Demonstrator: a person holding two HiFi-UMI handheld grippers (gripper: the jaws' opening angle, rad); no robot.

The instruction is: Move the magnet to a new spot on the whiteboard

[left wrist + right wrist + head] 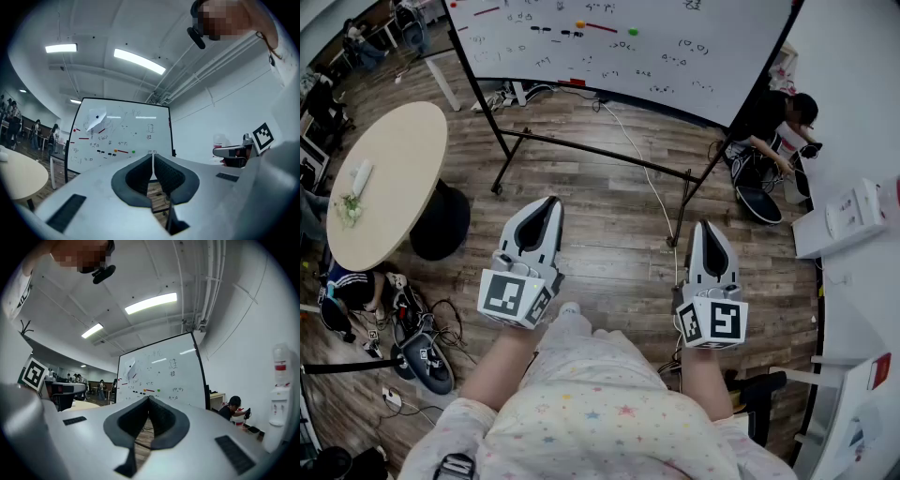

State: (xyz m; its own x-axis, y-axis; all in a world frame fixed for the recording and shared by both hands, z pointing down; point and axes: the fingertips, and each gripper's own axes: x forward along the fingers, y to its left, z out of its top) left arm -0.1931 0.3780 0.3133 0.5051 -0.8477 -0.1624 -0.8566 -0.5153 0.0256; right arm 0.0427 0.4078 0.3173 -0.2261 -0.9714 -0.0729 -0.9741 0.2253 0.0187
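Open office, wood floor, whiteboard (675, 42) on its stand, well ahead. Orange magnet (579, 23) and green magnet (633, 31) in the board's lower half, about midway between its side edges. Best bet: step in close, spread the jaws before reaching, pinch one magnet by its rim, tilt off rather than drag. Left gripper (551, 202) clenched, tips together, nothing between. Right gripper (710, 225) likewise, empty.

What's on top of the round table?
On the round table lie a white oblong thing and a small greenish clump, both too small to name. The tabletop covers part of the dark base beneath it.
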